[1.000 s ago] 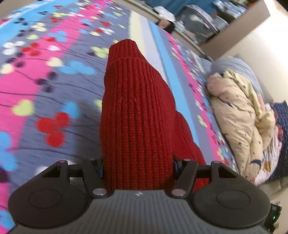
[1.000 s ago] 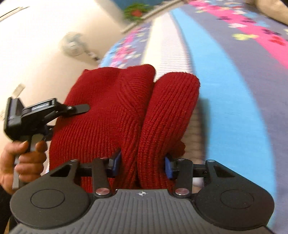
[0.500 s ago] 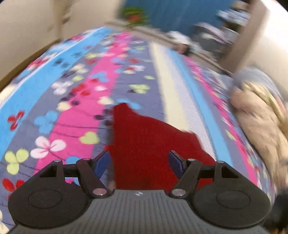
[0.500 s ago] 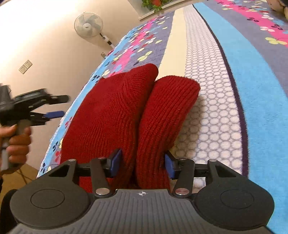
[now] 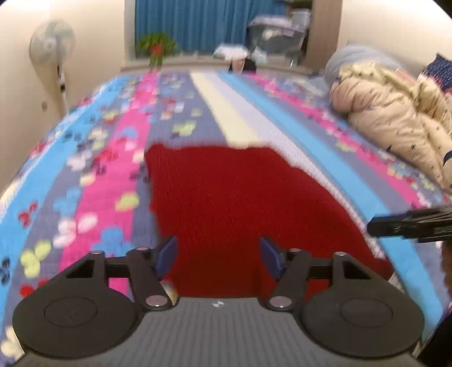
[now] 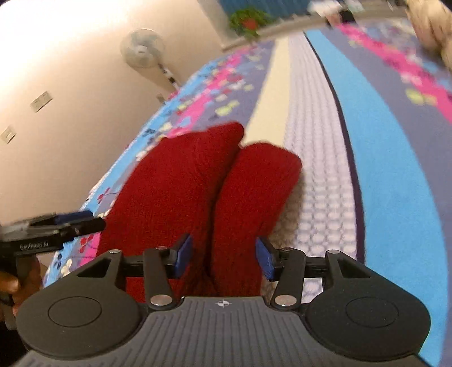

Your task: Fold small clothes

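Setting: a bed (image 5: pixel 93 175) covered with a striped bedspread in blue, pink, grey and cream, printed with small flowers.

Red knitted garment (image 5: pixel 243 209): lies on the bedspread, filling the lower centre of the left wrist view. In the right wrist view (image 6: pixel 197 192) it shows as two thick folds side by side, running from the bottom centre up toward the middle of the frame.

Left gripper (image 5: pixel 220 255): bottom centre of its own view, above the red knit. Its jaws stand apart and are closing, the blue pads clear of the cloth, nothing pinched. It also shows at the left edge of the right wrist view (image 6: pixel 76 221), just beside the garment, held by a hand (image 6: pixel 17 285) in the lower left corner.

Right gripper (image 6: pixel 223 255): bottom centre of its own view. Its jaws are clenched on the right-hand fold of the red garment, a blue pad on each side. Its dark tip reaches in from the right edge of the left wrist view (image 5: pixel 409 225).

Heap of pale clothes (image 5: pixel 395 118): upper right of the left wrist view, on the bed, well apart from the red garment.

Background: a standing fan (image 5: pixel 52 45) at upper left, a potted plant (image 5: pixel 155 48) and blue curtains (image 5: pixel 209 22) along the top. Both views are blurred.
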A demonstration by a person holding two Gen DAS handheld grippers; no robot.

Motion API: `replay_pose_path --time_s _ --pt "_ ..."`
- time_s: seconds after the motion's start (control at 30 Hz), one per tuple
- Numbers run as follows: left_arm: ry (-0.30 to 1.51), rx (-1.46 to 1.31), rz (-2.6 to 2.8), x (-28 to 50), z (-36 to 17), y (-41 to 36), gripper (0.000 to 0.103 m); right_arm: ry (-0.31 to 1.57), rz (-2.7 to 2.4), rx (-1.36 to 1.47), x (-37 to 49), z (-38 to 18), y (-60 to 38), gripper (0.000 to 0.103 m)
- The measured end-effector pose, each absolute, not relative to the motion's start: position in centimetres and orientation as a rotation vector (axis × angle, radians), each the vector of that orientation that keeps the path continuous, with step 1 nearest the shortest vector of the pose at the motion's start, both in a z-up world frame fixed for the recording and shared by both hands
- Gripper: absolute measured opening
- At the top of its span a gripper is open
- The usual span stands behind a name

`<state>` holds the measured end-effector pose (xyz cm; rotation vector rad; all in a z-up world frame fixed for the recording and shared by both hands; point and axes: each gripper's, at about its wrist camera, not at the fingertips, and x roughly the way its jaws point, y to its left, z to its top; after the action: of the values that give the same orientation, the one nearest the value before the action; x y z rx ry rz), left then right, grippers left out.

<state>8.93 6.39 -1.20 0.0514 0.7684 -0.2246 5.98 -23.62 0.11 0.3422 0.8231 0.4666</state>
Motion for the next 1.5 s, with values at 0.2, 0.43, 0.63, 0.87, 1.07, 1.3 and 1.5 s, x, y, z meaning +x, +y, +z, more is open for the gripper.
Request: replay_pose_path --time_s 0.2,0.43,0.63,0.87,1.07,1.3,1.5 --pt "0.848 0.073 -0.198 8.2 -1.6 5.5 0.072 0.988 0.35 0.186 5.8 -2.8 -22.7 0.049" --pt "0.641 0.09 -0.208 1.9 5.2 5.3 0.087 0.811 0.27 0.001 1.5 1.5 -22.1 0.052" --pt "0.541 0.039 -0.182 -2.8 8.3 5.2 0.094 0.69 0.193 0.106 -2.5 4.7 -22.6 0.074" --pt "0.529 -0.059 -0.153 -5.4 5.4 4.1 0.094 0.636 0.1 0.207 -6.8 6.3 -22.4 0.086" --pt "0.553 -0.037 -0.139 -4.9 3.9 3.0 0.094 0.663 0.091 0.146 -6.6 5.2 -20.8 0.086" --pt "0.6 -0.059 -0.096 -2.7 2.9 4.1 0.094 0.685 0.102 0.141 -5.2 4.3 -20.3 0.086" --pt "0.684 -0.046 -0.078 -1.0 1.7 3.8 0.094 0.709 0.114 0.136 -4.0 3.6 -19.8 0.086"
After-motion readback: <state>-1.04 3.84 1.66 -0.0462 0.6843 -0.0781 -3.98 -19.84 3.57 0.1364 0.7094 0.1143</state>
